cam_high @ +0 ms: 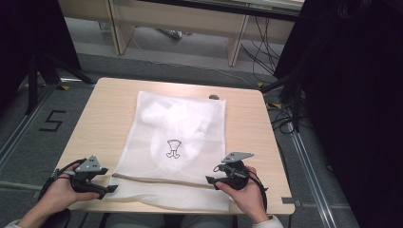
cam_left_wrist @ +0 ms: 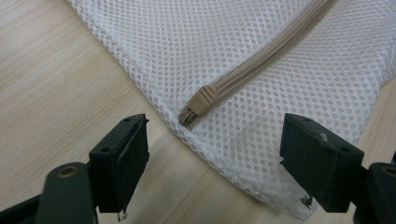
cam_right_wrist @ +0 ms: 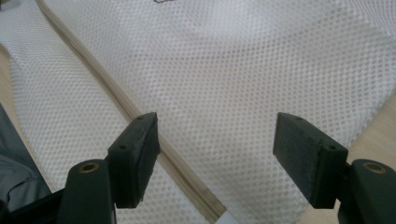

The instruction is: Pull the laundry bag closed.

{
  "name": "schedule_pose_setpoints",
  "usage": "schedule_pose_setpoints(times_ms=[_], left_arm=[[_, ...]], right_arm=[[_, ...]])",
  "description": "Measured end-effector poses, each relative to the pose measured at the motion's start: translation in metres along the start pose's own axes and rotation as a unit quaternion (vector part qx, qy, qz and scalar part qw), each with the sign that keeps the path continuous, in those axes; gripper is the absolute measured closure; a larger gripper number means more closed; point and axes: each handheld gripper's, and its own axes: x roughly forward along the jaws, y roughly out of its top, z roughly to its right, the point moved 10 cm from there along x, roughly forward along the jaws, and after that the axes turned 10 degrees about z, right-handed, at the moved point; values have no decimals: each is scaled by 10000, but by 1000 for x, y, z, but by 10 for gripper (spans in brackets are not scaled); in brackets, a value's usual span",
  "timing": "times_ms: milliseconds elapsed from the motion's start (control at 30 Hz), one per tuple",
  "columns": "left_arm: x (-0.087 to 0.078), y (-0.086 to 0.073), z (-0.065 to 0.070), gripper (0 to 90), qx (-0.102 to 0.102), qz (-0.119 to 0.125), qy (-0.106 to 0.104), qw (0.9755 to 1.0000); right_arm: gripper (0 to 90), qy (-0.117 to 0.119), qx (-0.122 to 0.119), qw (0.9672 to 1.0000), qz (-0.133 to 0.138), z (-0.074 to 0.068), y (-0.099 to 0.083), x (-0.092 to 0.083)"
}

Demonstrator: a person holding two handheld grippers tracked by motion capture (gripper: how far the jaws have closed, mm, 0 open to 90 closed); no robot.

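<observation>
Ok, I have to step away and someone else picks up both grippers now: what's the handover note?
Left gripper: open, at the near left corner of the mesh laundry bag, by the zipper end.
Right gripper: open, over the zipper's right part.
The bag lies flat on the table, white clothing inside.
Done: nothing gripped.
Left: probably grip the bag and work the zipper.

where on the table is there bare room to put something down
Bare wood runs between the mesh bag and the table's left edge, a narrower strip lies along its right edge, and another beyond the bag. The near edge is crowded: bag, left gripper, right gripper.
</observation>
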Motion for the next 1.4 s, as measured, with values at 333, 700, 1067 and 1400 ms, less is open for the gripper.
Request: schedule_pose_setpoints(times_ms=[333,700,1067,1400], left_arm=[[-1,-4,-2,221,72,-118,-21,9999],[-1,-5,0,224,0,-155,-94,9998],[0,-5,1,222,-116,-101,-96,9998],[1,-4,0,224,-112,-91,-77,9999]], right_arm=[[462,359,-538,9975,275,-24,18,13],[511,643,-809,9940,356,-55,34,37],[531,1005,-1149,9878,306,-87,48,63],[553,1123,-1282,9851,245,-101,58,78]])
